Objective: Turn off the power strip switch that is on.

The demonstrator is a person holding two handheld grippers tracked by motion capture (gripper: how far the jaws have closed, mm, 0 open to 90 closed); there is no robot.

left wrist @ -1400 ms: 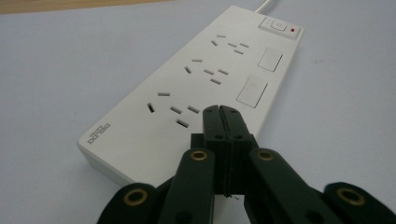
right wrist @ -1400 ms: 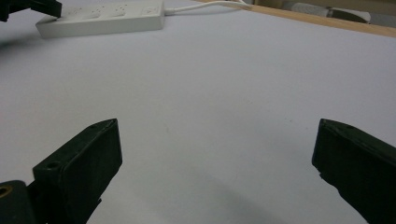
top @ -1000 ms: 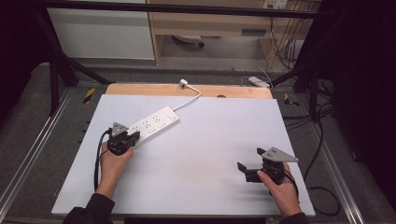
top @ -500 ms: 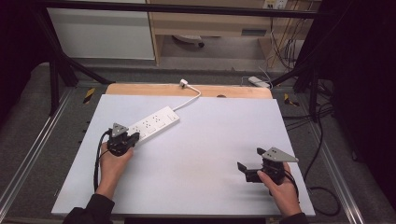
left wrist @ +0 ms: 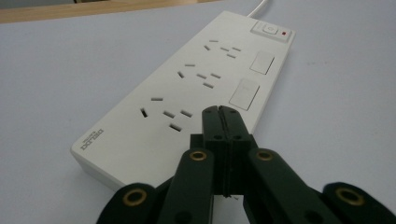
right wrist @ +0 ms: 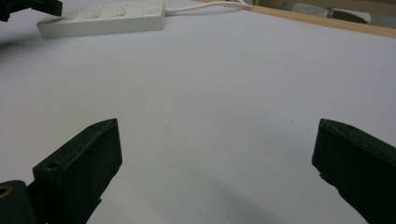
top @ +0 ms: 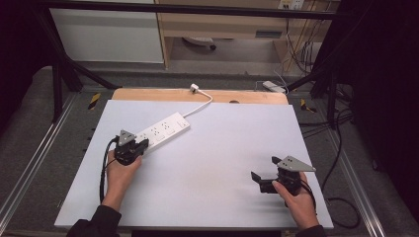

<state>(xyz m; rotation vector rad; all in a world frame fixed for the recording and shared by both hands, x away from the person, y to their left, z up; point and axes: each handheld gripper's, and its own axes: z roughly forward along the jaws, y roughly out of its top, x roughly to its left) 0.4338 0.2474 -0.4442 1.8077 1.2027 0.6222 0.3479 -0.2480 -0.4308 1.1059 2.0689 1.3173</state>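
Note:
A white power strip [top: 163, 131] lies slantwise on the pale table top [top: 222, 148], its white cord [top: 201, 102] running to a plug at the far wooden edge. My left gripper [top: 143, 144] rests at the strip's near end, jaws shut together with nothing between them. In the left gripper view the closed fingertips [left wrist: 223, 122] sit just over the strip [left wrist: 187, 93], near its lower switch cover. My right gripper [top: 259, 181] lies at the table's near right, open and empty. In the right gripper view its two black jaws stand wide apart over bare table, the strip [right wrist: 102, 18] far off.
A wooden board [top: 197, 95] borders the table's far edge. Metal rails [top: 29, 163] run along both sides, and black cables [top: 341, 197] hang off the right side. A white cabinet [top: 108, 34] and shelving stand beyond the table.

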